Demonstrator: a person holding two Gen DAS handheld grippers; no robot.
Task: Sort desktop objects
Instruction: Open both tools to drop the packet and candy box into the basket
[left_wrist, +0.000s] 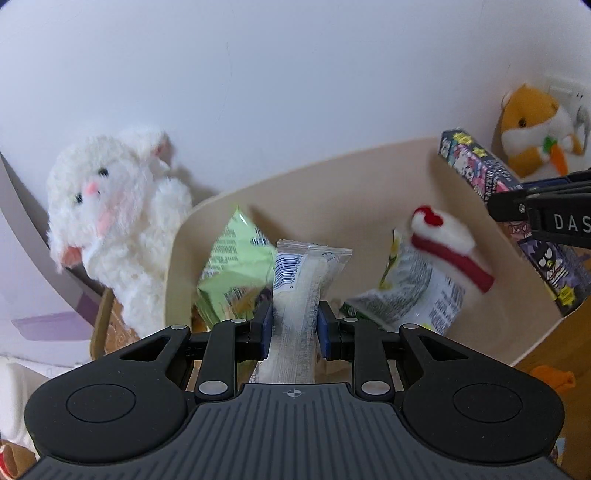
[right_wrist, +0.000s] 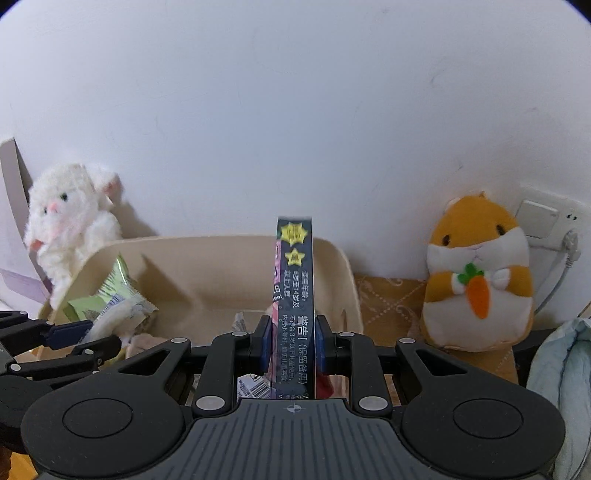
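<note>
Left claw (left_wrist: 294, 325) is clamping your packet (left_wrist: 301, 295) over the bin (left_wrist: 332, 184) | right claw (right_wrist: 291, 343) is pinching the box (right_wrist: 294, 295) upright at the bin's right wall | risk: you're crowding both claws, box tipping out over the rim.

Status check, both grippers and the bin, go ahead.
Left gripper shut on clear snack packet. Right gripper shut on dark box. Both over beige bin; nothing blocking.

White wall (right_wrist: 295, 110), socket (right_wrist: 543, 221) right

snack packets (left_wrist: 236, 273) crowding bin (left_wrist: 332, 184), open room above rim
</note>
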